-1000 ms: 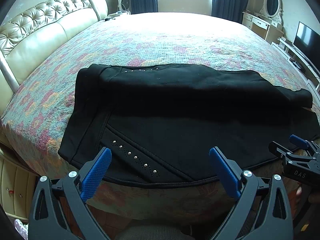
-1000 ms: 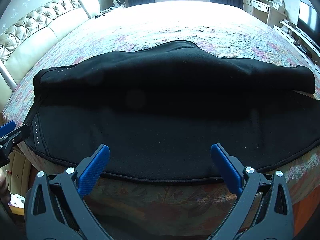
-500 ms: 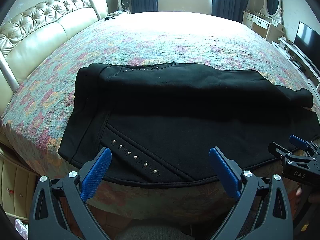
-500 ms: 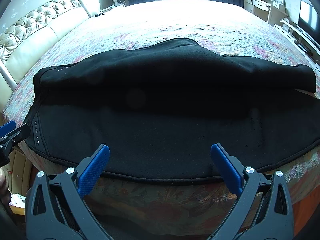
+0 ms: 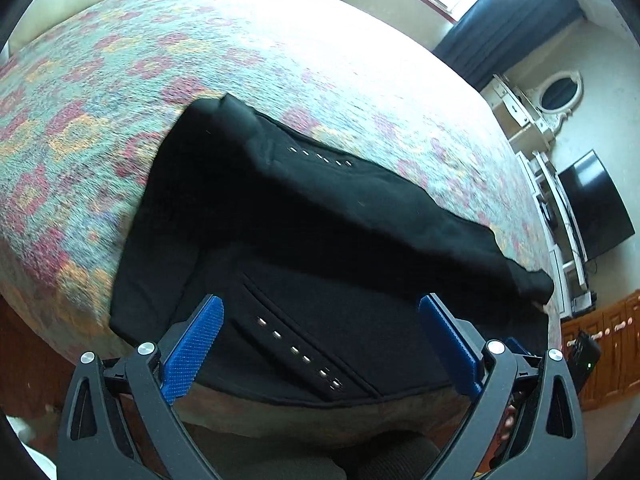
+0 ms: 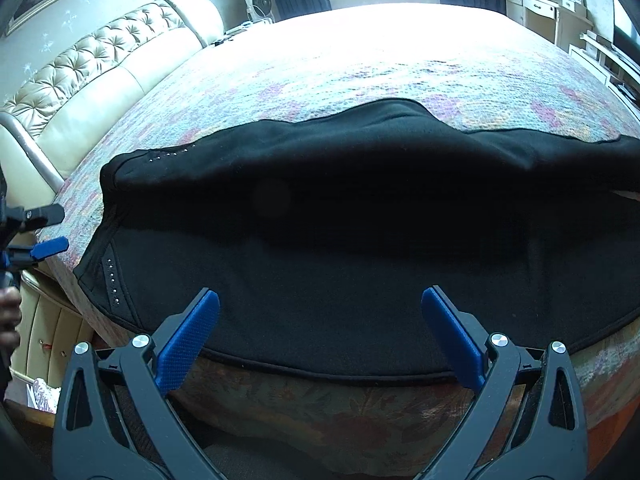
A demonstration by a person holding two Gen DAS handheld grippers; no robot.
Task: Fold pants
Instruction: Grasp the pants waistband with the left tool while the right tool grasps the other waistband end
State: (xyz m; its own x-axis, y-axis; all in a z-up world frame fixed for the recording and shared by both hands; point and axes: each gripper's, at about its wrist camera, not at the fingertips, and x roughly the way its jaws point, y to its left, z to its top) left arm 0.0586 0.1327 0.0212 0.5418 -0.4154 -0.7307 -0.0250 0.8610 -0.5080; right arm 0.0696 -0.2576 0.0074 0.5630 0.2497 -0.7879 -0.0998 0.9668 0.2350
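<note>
Black pants (image 5: 328, 240) with rows of silver studs lie folded lengthwise along the near edge of the bed, waist to the left. They also fill the right wrist view (image 6: 360, 240). My left gripper (image 5: 320, 340) is open and empty, just above the studded waist end near the bed edge. My right gripper (image 6: 320, 332) is open and empty, over the pants' near hem at mid-leg. The left gripper also shows at the left edge of the right wrist view (image 6: 44, 232).
The bed has a floral quilt (image 5: 200, 60) and a tufted cream headboard (image 6: 100, 80) on the left. A dresser with an oval mirror (image 5: 556, 92), a TV (image 5: 596, 204) and a wooden cabinet (image 5: 608, 352) stand to the right.
My left gripper has tilted and swung left and closer over the waist end. My right gripper has barely moved. The pants lie as before.
</note>
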